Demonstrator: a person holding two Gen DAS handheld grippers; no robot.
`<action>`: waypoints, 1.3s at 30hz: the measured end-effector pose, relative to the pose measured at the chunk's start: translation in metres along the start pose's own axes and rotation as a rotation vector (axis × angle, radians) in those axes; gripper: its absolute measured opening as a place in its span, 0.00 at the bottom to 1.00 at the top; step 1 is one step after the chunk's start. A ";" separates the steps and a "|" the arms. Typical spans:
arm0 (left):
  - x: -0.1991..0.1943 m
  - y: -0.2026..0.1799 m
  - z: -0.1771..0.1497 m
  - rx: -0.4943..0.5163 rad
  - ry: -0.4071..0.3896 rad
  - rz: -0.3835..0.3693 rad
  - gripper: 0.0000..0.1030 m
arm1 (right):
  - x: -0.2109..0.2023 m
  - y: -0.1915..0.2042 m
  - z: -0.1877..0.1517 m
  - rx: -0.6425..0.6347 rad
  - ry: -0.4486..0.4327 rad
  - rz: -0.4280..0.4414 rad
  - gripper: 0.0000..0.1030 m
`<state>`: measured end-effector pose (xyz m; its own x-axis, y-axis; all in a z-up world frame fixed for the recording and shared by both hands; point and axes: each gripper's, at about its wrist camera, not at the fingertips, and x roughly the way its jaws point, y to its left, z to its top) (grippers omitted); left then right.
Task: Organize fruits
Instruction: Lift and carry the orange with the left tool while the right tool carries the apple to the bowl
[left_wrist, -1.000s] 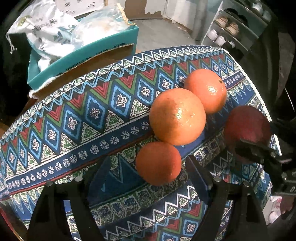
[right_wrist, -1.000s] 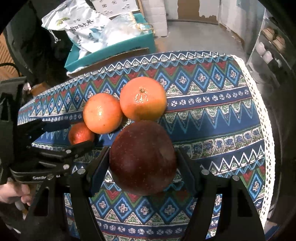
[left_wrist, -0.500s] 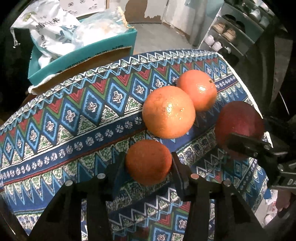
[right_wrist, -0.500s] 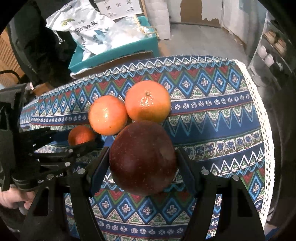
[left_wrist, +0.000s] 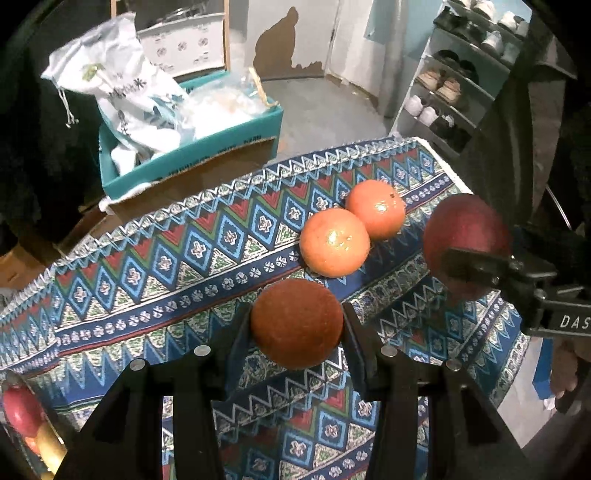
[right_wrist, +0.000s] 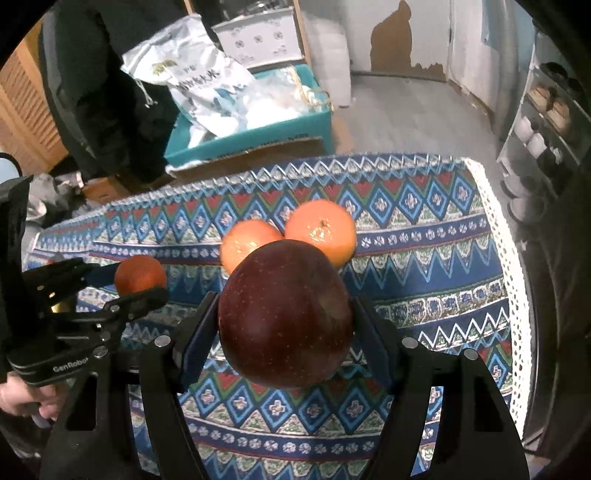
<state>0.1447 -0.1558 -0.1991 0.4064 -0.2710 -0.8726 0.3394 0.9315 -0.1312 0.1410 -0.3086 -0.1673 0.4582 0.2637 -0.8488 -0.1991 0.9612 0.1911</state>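
Your left tool (left_wrist: 297, 330): clamped on a small orange (left_wrist: 296, 326), lifted clear of the desk (left_wrist: 155, 266).
Your right tool (right_wrist: 284, 325): closed on a dark red apple (right_wrist: 284, 317), likewise aloft.
Desk, patterned cloth: two larger oranges (left_wrist: 334, 242) (left_wrist: 376, 210), touching, far right.
Near-left edge: more fruit (left_wrist: 22, 411), possibly apples; blurred.
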 end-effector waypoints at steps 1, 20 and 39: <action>-0.004 0.001 -0.001 -0.002 -0.005 -0.004 0.46 | -0.004 0.003 0.001 -0.005 -0.008 0.004 0.70; -0.089 0.005 -0.005 -0.032 -0.092 -0.036 0.46 | -0.061 0.046 0.010 -0.076 -0.119 0.071 0.70; -0.162 0.035 -0.033 -0.077 -0.172 -0.026 0.46 | -0.094 0.106 0.013 -0.169 -0.172 0.171 0.70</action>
<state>0.0632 -0.0717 -0.0781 0.5399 -0.3269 -0.7757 0.2887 0.9375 -0.1941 0.0880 -0.2309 -0.0610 0.5429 0.4442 -0.7127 -0.4209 0.8783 0.2268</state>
